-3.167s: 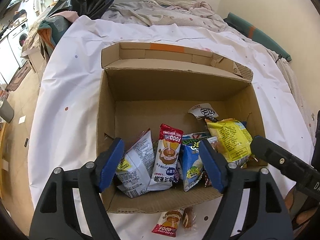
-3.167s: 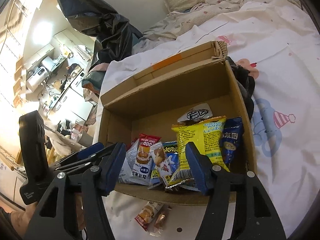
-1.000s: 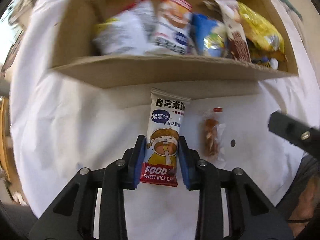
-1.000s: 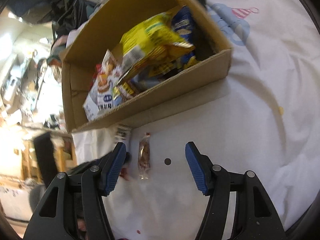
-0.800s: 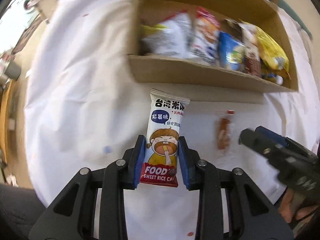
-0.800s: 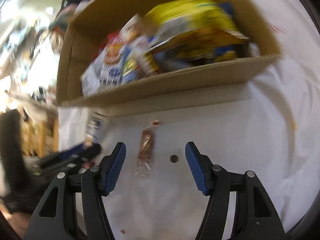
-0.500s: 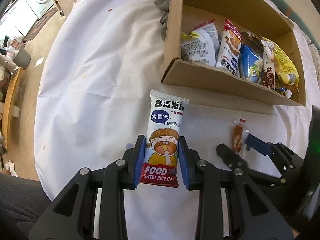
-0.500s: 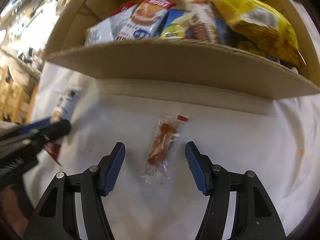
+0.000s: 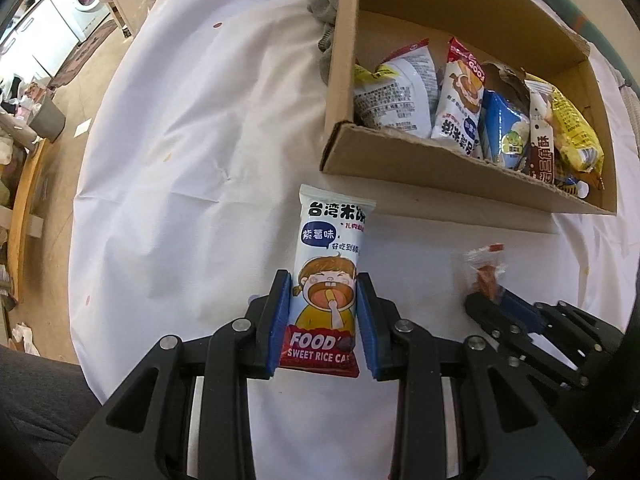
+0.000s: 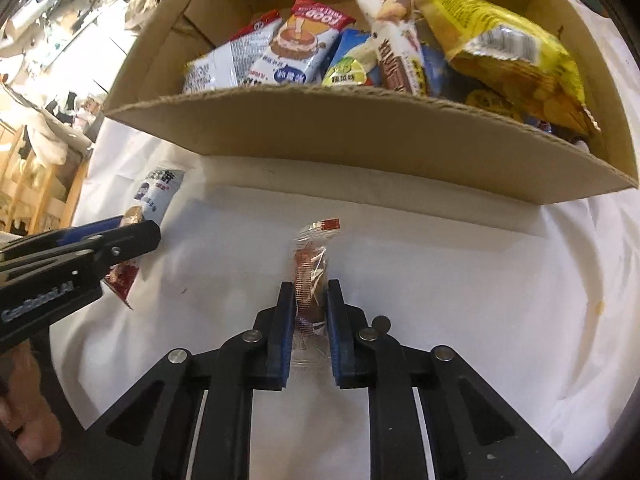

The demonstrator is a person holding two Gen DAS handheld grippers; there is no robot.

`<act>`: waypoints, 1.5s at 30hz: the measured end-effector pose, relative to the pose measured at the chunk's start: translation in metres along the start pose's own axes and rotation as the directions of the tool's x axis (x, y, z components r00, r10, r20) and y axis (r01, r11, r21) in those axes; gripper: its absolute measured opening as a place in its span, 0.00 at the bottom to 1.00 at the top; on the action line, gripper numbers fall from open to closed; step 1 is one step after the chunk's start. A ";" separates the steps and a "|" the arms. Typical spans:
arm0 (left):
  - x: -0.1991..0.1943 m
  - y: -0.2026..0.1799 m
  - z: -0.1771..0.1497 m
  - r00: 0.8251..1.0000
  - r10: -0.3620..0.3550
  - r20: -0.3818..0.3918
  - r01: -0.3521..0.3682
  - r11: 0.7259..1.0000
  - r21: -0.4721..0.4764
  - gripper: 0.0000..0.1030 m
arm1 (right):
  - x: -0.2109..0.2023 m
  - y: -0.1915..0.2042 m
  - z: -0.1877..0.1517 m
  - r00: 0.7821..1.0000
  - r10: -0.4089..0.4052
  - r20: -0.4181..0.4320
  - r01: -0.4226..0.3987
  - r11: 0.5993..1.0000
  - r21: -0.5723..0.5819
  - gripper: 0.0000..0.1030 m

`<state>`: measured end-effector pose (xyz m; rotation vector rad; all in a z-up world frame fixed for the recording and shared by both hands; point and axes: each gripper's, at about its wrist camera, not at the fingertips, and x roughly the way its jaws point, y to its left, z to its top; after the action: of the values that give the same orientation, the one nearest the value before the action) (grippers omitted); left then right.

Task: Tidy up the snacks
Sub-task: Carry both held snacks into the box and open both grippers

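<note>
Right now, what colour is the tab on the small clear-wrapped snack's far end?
Red tab, clearest in right wrist view.

Two tools are in view: the left tool (image 9: 323, 320) and the right tool (image 10: 308, 328). Each has one snack packet between its pads: one sweet rice cake packet (image 9: 334, 256) in the left tool, one small clear-wrapped snack (image 10: 310, 276) in the right. Ahead of both tools stands one cardboard box (image 10: 360, 136). At least six packets show inside it: one white bag (image 9: 396, 92), one rice cake packet (image 9: 460, 96), one blue bag (image 9: 506, 132), one brown-and-white bar (image 9: 540, 140), one yellow bag (image 9: 572, 128), and one dark blue packet partly hidden beneath the yellow one.
</note>
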<state>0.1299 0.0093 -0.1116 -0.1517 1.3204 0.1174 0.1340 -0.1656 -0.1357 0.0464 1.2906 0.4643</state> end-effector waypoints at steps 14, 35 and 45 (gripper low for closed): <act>-0.065 0.014 -0.021 0.984 -0.042 0.176 0.050 0.998 -0.038 0.27 | -0.081 -0.010 -0.015 0.976 0.156 0.152 -0.160 0.987 0.011 0.15; -0.119 -0.029 0.072 0.917 -0.141 0.374 0.121 0.990 0.076 0.27 | -0.144 -0.119 0.040 0.890 0.037 0.454 -0.162 0.957 0.239 0.16; -0.081 -0.056 0.091 0.932 -0.152 0.328 0.121 0.986 0.114 0.27 | -0.114 -0.098 0.068 0.904 0.083 0.420 -0.166 0.972 0.165 0.16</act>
<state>0.2065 -0.0293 -0.0086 -0.1385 0.9679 -0.0361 0.2048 -0.2796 -0.0400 0.3785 0.9144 0.4076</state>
